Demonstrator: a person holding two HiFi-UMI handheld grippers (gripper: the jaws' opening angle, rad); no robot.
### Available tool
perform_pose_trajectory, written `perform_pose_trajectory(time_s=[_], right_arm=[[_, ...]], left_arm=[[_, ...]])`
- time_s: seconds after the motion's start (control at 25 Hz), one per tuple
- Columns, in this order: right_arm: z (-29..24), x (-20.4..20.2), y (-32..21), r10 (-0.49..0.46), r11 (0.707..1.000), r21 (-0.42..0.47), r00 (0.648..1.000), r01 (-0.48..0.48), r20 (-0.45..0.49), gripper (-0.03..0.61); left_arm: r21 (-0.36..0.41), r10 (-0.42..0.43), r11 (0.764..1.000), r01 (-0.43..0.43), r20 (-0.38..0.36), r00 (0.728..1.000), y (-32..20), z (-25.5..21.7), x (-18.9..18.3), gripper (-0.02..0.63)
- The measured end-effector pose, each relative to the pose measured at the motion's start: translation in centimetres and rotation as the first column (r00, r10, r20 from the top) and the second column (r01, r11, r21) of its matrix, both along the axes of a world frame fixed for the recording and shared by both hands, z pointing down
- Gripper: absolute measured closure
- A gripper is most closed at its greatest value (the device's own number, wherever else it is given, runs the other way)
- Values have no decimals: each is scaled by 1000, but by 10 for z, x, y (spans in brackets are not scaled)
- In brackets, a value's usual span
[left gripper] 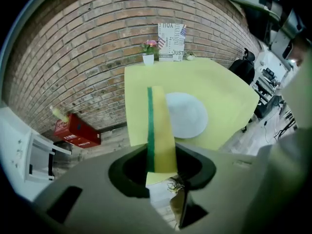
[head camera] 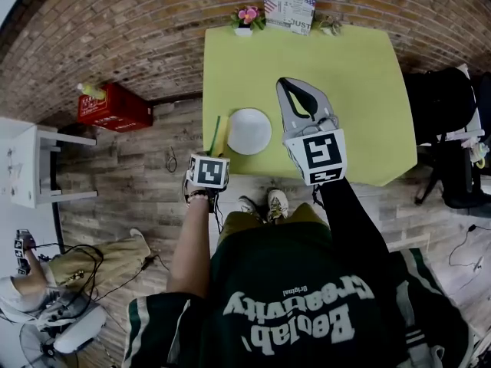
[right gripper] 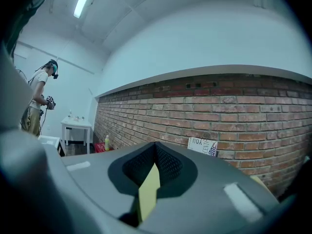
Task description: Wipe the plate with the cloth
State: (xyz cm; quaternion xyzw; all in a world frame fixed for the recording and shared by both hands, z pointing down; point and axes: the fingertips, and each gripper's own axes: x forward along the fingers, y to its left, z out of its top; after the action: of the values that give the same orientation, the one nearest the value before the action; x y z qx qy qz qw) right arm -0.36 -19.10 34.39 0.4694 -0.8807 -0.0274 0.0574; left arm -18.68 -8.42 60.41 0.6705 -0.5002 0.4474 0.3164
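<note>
The left gripper [left gripper: 162, 167] pinches the cloth [head camera: 215, 135], whose long axis points to 12 o'clock. The plate [head camera: 249, 131] lies at its 1 o'clock. The right gripper [right gripper: 155, 147] is pressed together, empty.

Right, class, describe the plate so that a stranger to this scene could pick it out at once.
Against the brick wall stands a square yellow-green table. Near its front edge, left of centre, lies the round white plate. It is the only white disc there, beside a yellow cloth with a green strip.
</note>
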Motion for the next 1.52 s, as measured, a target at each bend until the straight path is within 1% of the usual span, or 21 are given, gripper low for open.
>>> perform_pose_trajectory(time_s=[0.04,0.12,0.2,0.28,0.36,0.52,0.56,0.64,0.8,0.88,0.96,1.0,1.2,1.36,1.52], right_arm=[[1,3,0,6,1000,-3,1000,-6,2,566],[2,7,1,15,1000,-9,1000,-15,5,566],[3,8,3,22,1000,-11,1000,-22,3,566],[3,11,5,27,1000,-10,1000,-27,-2,566],[2,17,7,38,999,-9,999,-39,-4,566],[-1,40,9,79,997,-7,997,-79,8,566],[0,46,10,88,996,-9,996,-88,7,566],[2,54,11,102,995,-15,995,-102,6,566],[-1,64,10,112,994,-5,994,-111,9,566],[-2,63,8,105,994,-7,994,-105,10,566],[-2,58,5,93,996,-11,996,-93,13,566],[-3,54,4,85,996,-11,996,-85,14,566],[-2,28,2,25,1000,-13,1000,-25,18,566],[1,13,4,-9,1000,-15,1000,9,12,566],[0,2,2,-27,999,-18,1000,27,10,566]], left_arm=[[-4,5,1000,-5,5,1000,1,-4,3,476],[1,35,999,-35,-14,999,1,-10,18,476],[38,94,995,-92,-40,995,-5,-12,39,476],[75,162,985,-157,-64,985,-12,-11,64,476],[64,213,976,-208,-78,974,-10,-8,84,474],[-7,270,963,-271,-85,959,0,4,111,474],[-13,282,959,-284,-84,956,0,6,116,474],[3,299,954,-299,-79,951,-3,10,121,474],[2,277,961,-278,-79,958,-3,11,118,474],[-23,254,967,-256,-64,965,1,10,110,474],[-55,223,973,-225,-41,974,5,10,96,474],[-58,210,976,-211,-33,977,6,10,88,474],[-50,108,993,-107,15,994,8,7,41,474],[-21,46,999,-46,3,999,10,9,16,474],[-45,-50,998,49,-11,999,20,7,-14,474]])
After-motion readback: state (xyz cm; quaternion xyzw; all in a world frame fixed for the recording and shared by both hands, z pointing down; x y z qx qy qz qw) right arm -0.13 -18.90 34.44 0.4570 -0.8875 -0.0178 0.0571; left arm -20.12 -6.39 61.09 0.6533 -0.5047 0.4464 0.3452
